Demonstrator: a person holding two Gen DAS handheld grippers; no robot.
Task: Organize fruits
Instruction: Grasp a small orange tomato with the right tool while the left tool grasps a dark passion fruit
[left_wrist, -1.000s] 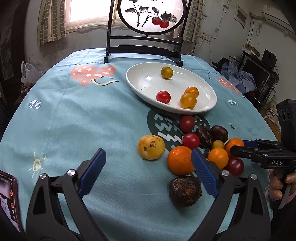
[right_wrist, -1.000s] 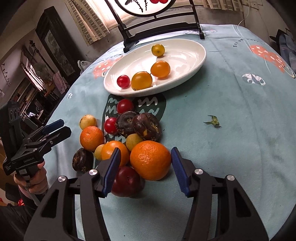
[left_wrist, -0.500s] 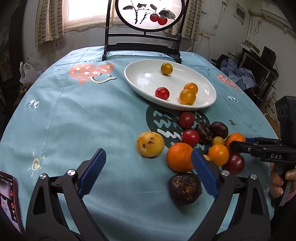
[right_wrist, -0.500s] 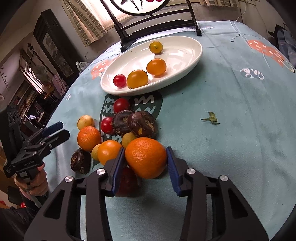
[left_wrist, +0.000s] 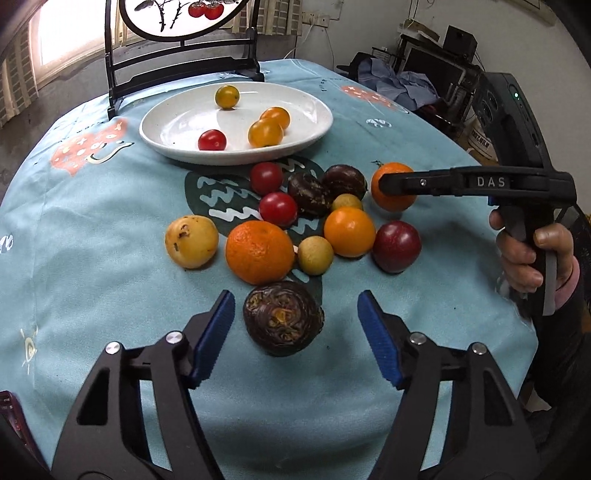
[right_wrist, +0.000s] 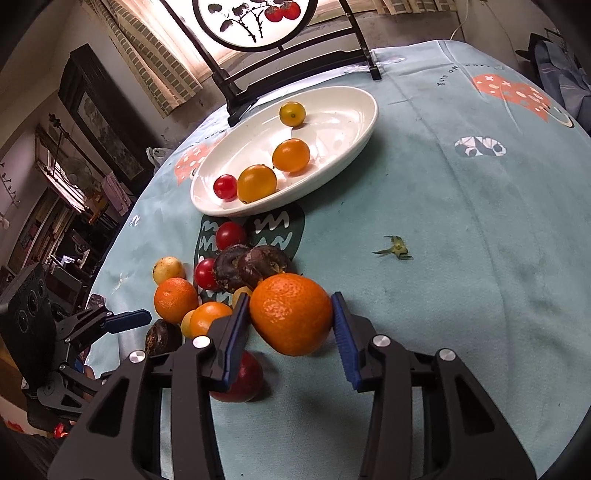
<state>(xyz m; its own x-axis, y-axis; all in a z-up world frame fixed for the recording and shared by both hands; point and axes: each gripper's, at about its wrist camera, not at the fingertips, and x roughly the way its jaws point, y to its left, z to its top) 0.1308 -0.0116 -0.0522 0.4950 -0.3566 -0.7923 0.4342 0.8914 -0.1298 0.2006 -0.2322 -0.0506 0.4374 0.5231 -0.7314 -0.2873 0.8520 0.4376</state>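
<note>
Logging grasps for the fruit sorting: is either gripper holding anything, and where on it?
The right gripper grips an orange by its two opposite sides. The left gripper holds nothing; its jaws straddle a dark fruit.

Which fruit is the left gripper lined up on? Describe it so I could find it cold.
Start at the white oval plate, then come down through the fruit cluster on the blue tablecloth. Nearest the camera, just below the big orange, sits a dark brown fruit: wrinkled, split to show orange flesh.
</note>
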